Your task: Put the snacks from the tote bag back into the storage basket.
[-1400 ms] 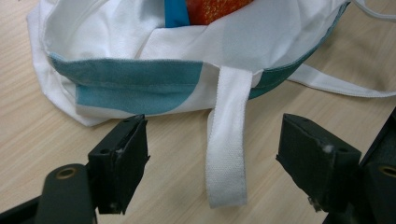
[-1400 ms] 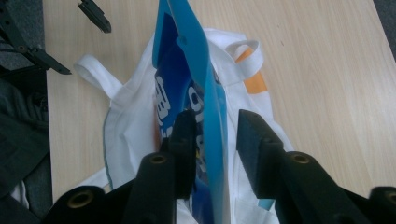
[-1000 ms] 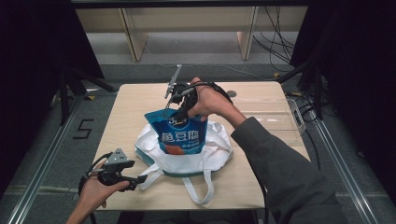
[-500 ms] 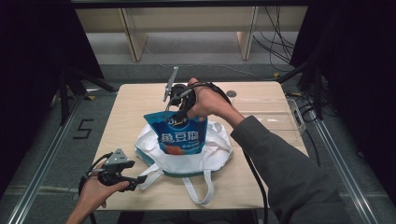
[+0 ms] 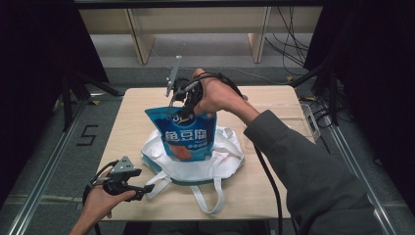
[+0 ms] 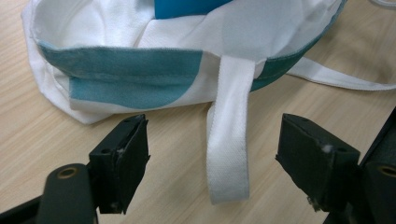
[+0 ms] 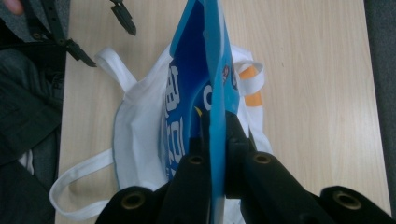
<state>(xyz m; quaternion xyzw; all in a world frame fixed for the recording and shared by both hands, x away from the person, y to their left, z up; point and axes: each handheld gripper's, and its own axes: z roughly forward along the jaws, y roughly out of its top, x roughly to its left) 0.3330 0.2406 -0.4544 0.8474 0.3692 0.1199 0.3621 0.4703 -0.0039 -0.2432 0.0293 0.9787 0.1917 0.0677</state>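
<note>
A blue snack pouch (image 5: 183, 137) with white lettering hangs upright over a white tote bag (image 5: 222, 164) with teal trim in the middle of the wooden table (image 5: 137, 105). My right gripper (image 5: 179, 112) is shut on the pouch's top edge; in the right gripper view the jaws pinch the pouch (image 7: 201, 70) edge-on at the right gripper (image 7: 217, 128), with the tote bag (image 7: 135, 135) below. My left gripper (image 5: 146, 188) rests low at the table's front left, open. In the left gripper view a white strap (image 6: 229, 154) lies between the left gripper's (image 6: 212, 151) wide jaws, untouched.
The tote's two long handles (image 5: 208, 198) trail toward the front edge. An orange patch (image 7: 253, 86) shows beside the bag. A clear flat piece (image 5: 288, 115) lies at the table's right. Wooden shelving stands behind the table, cables to the right, a floor mark "5" (image 5: 87, 134) at left.
My right hand has lifted the pouch a little higher over the tote bag. The left gripper has stayed where it was.
</note>
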